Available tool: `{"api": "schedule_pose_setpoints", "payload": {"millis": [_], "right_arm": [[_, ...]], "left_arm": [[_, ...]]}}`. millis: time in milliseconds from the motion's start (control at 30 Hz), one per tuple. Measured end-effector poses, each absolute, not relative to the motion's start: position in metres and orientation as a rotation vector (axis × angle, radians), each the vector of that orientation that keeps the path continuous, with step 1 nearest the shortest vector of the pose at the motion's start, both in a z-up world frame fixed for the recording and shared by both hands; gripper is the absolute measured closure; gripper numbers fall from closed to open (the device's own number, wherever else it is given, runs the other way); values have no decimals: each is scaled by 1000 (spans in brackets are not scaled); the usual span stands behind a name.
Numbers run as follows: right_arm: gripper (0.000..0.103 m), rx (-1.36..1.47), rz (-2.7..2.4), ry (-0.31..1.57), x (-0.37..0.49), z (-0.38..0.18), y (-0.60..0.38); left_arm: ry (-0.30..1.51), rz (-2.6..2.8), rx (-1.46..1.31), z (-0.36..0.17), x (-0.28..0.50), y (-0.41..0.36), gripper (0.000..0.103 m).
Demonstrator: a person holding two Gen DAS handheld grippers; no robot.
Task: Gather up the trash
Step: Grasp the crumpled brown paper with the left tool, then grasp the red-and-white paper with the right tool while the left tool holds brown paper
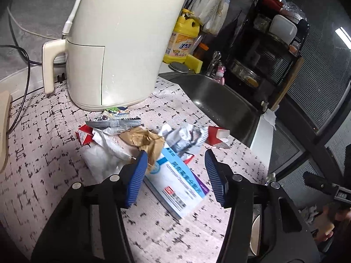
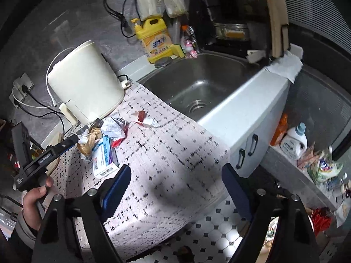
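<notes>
left gripper (image 1: 174,160) – jaws apart, nothing pinched; blue-white carton (image 1: 175,184) lies on the patterned counter mat (image 1: 43,153) between and below the pads, contact not seen. trash pile centre frame: brown crumpled paper (image 1: 142,139), silver wrapper (image 1: 114,123), red carton scrap (image 1: 217,134) further right, nr sink (image 1: 219,100). cream air fryer (image 1: 122,43) upper left, just behind the pile. right gripper (image 2: 175,179) – jaws wide, empty, over mat's lower centre, well apart from trash.
</notes>
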State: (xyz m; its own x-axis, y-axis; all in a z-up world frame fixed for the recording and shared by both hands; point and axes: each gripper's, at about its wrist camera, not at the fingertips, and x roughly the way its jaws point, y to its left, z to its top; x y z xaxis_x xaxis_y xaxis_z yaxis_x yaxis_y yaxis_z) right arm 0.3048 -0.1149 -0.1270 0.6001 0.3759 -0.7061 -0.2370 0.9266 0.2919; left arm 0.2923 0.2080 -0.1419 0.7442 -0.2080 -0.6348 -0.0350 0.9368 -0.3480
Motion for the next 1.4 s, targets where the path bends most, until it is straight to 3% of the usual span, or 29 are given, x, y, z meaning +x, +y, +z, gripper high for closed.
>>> {"api": "schedule_pose_setpoints", "payload": {"millis": [233, 300, 367, 433, 1033, 1400], "right_arm": [[30, 104, 411, 846, 326, -124, -80], [31, 78, 431, 848, 332, -125, -70], [31, 59, 440, 850, 336, -127, -63], [32, 37, 446, 860, 346, -132, -55], [54, -219, 567, 901, 417, -173, 30], [50, -407, 570, 874, 444, -183, 59]], "left_arm": [[793, -117, -315, -163, 319, 214, 53], [829, -110, -304, -173, 324, 214, 62], [852, -93, -314, -180, 324, 217, 84], [859, -85, -335, -182, 320, 221, 99], [630, 55, -455, -119, 202, 255, 99], [584, 194, -542, -124, 135, 277, 99]]}}
